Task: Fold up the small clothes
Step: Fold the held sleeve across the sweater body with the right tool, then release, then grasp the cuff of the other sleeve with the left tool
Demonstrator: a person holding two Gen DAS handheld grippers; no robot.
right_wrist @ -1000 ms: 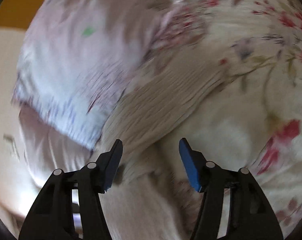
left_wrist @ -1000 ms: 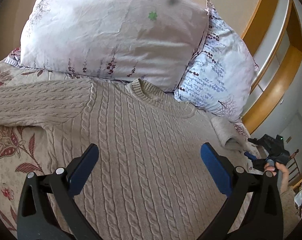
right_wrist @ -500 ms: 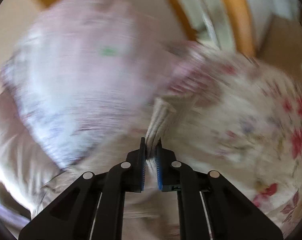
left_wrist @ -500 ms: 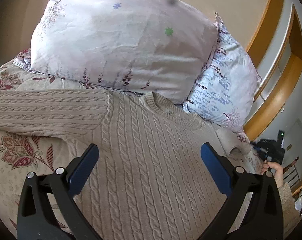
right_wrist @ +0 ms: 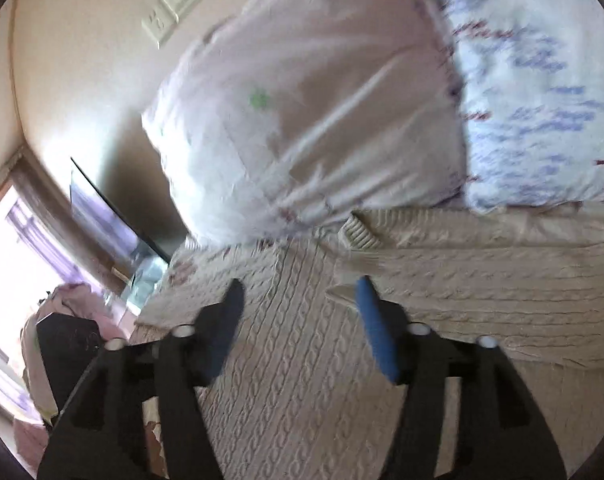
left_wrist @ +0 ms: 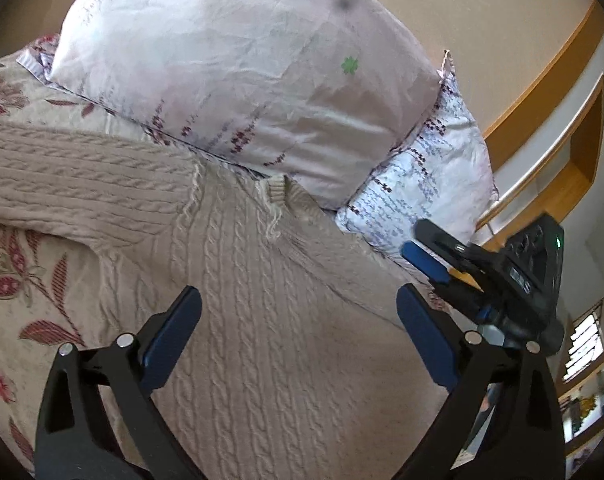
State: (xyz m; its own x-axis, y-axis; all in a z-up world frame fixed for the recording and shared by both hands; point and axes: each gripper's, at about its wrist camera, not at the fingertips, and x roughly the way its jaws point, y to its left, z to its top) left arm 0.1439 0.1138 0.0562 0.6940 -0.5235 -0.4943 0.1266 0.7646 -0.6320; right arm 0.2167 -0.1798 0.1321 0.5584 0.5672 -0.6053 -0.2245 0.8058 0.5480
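A beige cable-knit sweater (left_wrist: 261, 300) lies flat on the flowered bedspread (left_wrist: 25, 280), its collar (left_wrist: 279, 192) against the pillows. One sleeve (left_wrist: 73, 184) stretches out to the left. In the right wrist view the other sleeve (right_wrist: 482, 280) lies folded across the sweater's body (right_wrist: 302, 360). My left gripper (left_wrist: 297, 336) is open and empty just above the sweater's body. My right gripper (right_wrist: 297, 328) is open and empty over the sweater by the folded sleeve's cuff; it also shows in the left wrist view (left_wrist: 430, 256) at the right.
Two pillows lean at the head of the bed: a pinkish one (left_wrist: 241, 60) and a white one with blue print (left_wrist: 434, 184). A wooden frame (left_wrist: 550, 128) runs along the wall at right. A dark screen (right_wrist: 101, 208) and a window (right_wrist: 13, 260) are at the left.
My right gripper, shut on the right sleeve half a second ago, has carried it over the sweater's body and opened, letting it go. My left gripper stayed open and shifted slightly.
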